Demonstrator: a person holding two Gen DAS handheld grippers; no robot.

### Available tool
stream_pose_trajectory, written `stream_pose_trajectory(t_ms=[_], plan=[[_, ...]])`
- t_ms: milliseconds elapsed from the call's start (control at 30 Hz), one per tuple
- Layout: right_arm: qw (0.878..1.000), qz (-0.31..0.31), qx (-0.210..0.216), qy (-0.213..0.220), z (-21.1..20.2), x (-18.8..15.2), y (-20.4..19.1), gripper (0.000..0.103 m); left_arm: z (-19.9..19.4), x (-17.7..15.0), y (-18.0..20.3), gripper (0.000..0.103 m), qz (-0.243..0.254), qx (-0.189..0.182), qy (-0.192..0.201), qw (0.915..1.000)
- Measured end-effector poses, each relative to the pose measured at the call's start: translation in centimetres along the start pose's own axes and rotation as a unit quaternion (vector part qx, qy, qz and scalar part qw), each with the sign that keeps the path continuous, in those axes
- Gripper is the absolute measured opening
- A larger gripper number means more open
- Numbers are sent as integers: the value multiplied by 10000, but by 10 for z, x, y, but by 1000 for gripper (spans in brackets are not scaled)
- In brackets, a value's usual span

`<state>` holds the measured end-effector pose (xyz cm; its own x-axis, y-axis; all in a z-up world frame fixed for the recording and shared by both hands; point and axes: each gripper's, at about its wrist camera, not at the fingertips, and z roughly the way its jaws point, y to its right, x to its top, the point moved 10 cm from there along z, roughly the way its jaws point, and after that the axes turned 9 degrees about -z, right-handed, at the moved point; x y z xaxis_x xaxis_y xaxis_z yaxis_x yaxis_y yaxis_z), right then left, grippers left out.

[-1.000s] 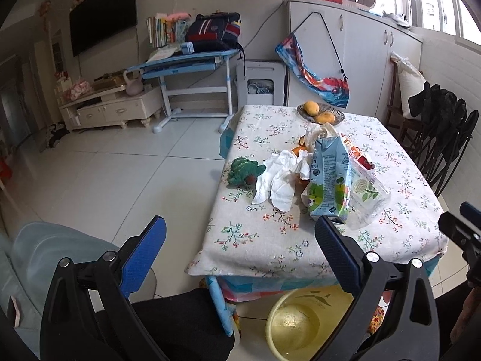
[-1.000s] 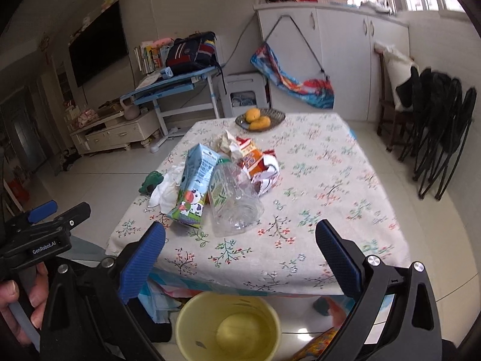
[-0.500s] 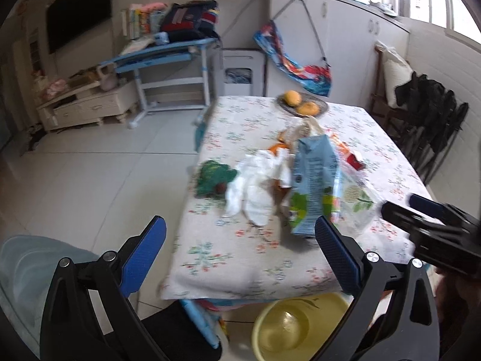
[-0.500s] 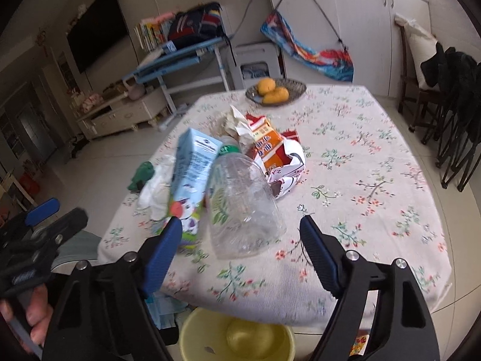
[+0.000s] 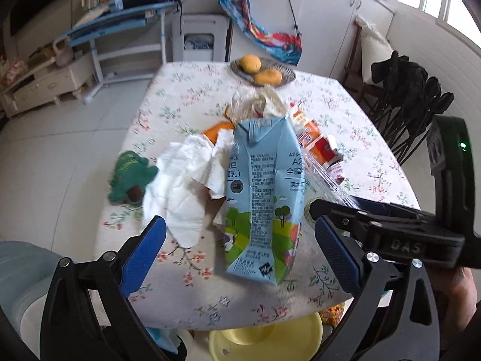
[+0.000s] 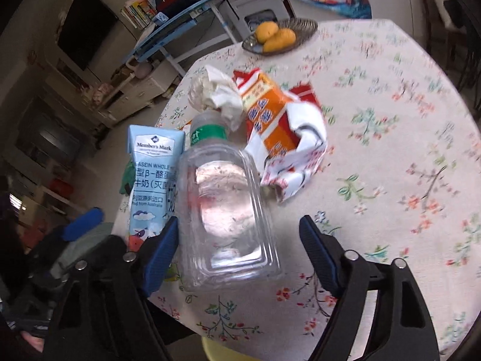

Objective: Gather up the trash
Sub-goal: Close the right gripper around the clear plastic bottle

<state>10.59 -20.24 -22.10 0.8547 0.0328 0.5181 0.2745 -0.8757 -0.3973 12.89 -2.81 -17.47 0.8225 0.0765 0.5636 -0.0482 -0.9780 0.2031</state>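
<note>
On the table (image 6: 405, 120), the milk carton (image 6: 153, 174) stands left of the bottle (image 6: 225, 204), wrappers (image 6: 282, 126) behind.

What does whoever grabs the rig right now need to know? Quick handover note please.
Left tongs: open, empty, lined up on the blue milk carton.
Right tongs: jaws have just been closing around the clear plastic bottle; the bottle lies between them and the pads are not pressing it, so no grip yet.
Trash: carton, bottle, white tissue, orange wrapper and a crumpled bag are heaped on the table. The yellow bin sits below the near table edge.
Done: nothing seen in the bin.
Left: grip the bottle and carton, drop them in, then the rest. Leave the fruit plate.
</note>
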Motion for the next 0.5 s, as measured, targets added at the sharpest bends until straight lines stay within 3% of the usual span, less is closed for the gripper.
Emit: stream_pose_trajectory(t_ms=[67, 167, 400, 500], plan=[[9999, -88, -1, -84, 1, -6, -3, 63, 10, 0, 2, 96, -3, 11, -68, 10000], [10000, -25, 50, 17, -8, -7, -1, 59, 21, 1, 0, 96, -131, -10, -170, 9998], [9998, 50, 101, 155, -26, -10, 2, 57, 29, -3, 4, 96, -96, -100, -296, 9995], [9997, -98, -131, 154, -37, -15, 5, 57, 26, -3, 7, 96, -7, -52, -269, 9996]])
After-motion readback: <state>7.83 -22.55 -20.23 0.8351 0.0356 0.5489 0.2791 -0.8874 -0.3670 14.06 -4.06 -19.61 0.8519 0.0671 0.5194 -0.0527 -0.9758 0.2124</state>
